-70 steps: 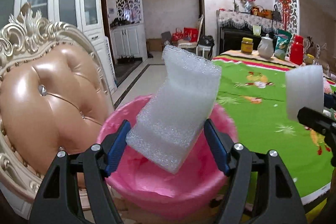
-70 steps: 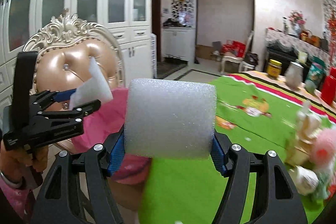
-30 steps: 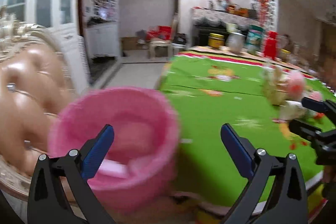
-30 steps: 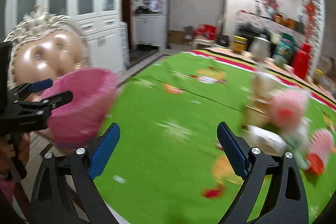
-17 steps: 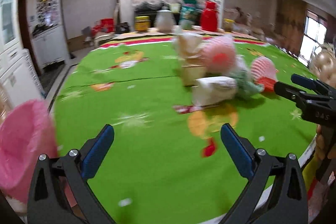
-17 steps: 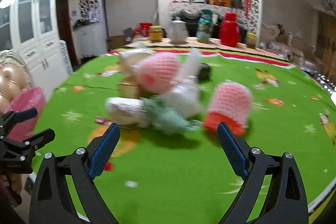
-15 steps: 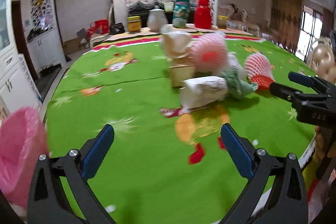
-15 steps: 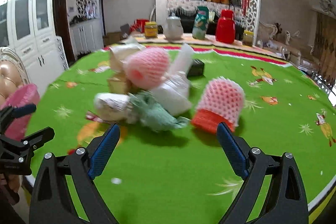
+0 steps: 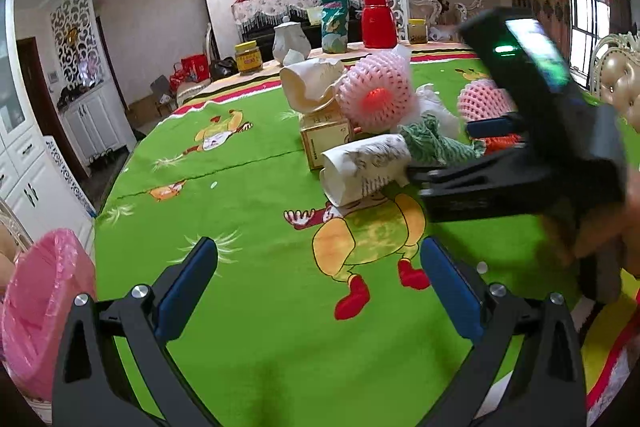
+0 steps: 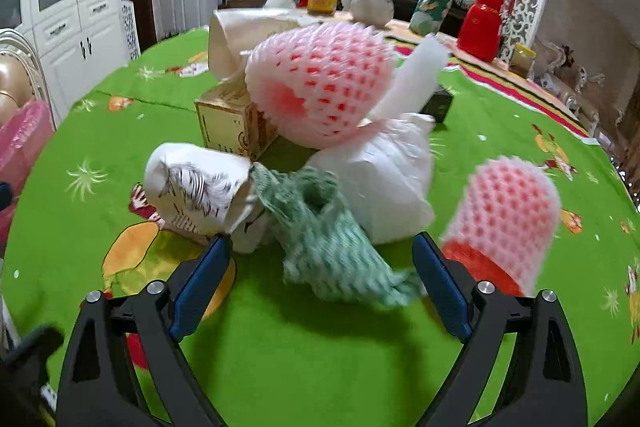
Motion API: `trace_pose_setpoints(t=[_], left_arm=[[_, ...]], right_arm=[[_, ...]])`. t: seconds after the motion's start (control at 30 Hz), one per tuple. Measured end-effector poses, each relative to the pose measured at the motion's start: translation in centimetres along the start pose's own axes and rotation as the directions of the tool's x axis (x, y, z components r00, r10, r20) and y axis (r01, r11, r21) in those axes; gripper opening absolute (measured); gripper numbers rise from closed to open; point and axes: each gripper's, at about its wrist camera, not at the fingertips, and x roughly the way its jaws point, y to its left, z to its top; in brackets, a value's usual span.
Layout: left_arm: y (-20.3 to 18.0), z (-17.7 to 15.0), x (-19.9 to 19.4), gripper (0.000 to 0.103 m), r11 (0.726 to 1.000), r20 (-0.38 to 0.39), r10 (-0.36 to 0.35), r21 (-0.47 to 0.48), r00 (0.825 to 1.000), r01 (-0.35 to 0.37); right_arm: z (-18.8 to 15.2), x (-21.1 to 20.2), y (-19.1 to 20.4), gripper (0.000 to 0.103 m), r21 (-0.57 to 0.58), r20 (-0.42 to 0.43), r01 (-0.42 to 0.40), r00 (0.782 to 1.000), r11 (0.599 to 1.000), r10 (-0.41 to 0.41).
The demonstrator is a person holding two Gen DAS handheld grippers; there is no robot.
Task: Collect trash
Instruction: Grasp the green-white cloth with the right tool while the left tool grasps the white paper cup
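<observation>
Both grippers have swung away from the pink bin (image 9: pixel 38 311), where moments ago each carried a block of white foam; that foam is gone from their fingers, so one round of the clear-up looks finished and the next is starting. The left gripper (image 9: pixel 318 291) hangs over bare green surface (image 9: pixel 248 327), fingers wide apart and empty, with the bin now at the near left edge of its view. The right gripper (image 10: pixel 322 279) has pushed in much closer to the trash heap in the middle of the surface, and its fingers are closing, though in the right wrist view the pads do not yet press on anything. Between them lies the green net (image 10: pixel 324 227), its loose tail reaching toward the camera, so that seems to be the piece it is after. Just left of the net is a rolled paper (image 10: pixel 196 187); behind are a small box (image 10: pixel 228 123), a white bag (image 10: pixel 384 171) and a pink foam net (image 10: pixel 320 79) on top. A second pink net (image 10: pixel 504 215) stands apart to the right. Most of the heap is yet to be collected, and the bin sits well to the left of it.
</observation>
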Motion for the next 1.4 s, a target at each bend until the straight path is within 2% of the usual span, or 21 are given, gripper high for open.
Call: trace_pose_setpoints(t=[0.03,0.07,0.1,0.13,0.2,0.4,0.53,0.83,1.03,1.4], left_arm=[[0.0,0.0,-0.1,0.098,1.0,0.003,-0.001,0.003,1.0,0.001],[-0.1,0.0,-0.1,0.098,1.0,0.004,-0.005,0.006,1.0,0.005],[-0.1,-0.1,-0.1,0.098,1.0,0.001,-0.012,0.007,1.0,0.012],[0.1,-0.1,-0.1,0.098,1.0,-0.002,-0.016,0.006,1.0,0.016],[0.4,-0.2,0.2,0.098,1.0,-0.01,-0.022,-0.003,1.0,0.022],[1.2,0.3,1.4,0.098,0.997,-0.039,-0.042,-0.071,0.998,0.039],[0.3,1.0,2.6,0.098,0.994,-0.071,-0.062,-0.099,0.996,0.055],[-2.5,2.0,5.1,0.098,0.991,-0.121,-0.072,-0.121,0.99,0.057],[-3.8,3.4,6.9,0.098,0.993,-0.141,-0.041,-0.112,0.989,0.026],[-4.5,6.5,11.8,0.098,0.988,-0.198,-0.006,-0.15,0.98,-0.025]], right_arm=[[0.2,0.3,0.1,0.068,-0.003,-0.011,-0.001,1.0,1.0,0.001],[0.1,0.5,0.2,0.06,0.004,-0.029,-0.01,1.0,1.0,0.01],[0.0,0.4,0.1,0.046,0.018,-0.036,-0.018,0.999,1.0,0.018],[-0.2,-0.1,-0.1,0.037,0.035,-0.025,-0.014,1.0,0.999,0.015],[-0.9,-1.2,-0.6,0.035,0.06,0.006,-0.033,0.999,0.998,0.033],[-3.3,-5.2,-2.2,0.032,0.131,0.097,-0.073,0.993,0.989,0.06],[-5.1,-6.9,-3.4,0.032,0.196,0.158,-0.068,0.987,0.978,0.037],[-6.9,-8.8,-5.4,0.032,0.24,0.195,-0.027,0.981,0.97,-0.021],[-7.6,-9.1,-7.0,0.032,0.29,0.182,0.012,0.981,0.957,-0.067],[-8.4,-9.4,-8.4,0.032,0.358,0.209,-0.029,0.977,0.933,-0.049]])
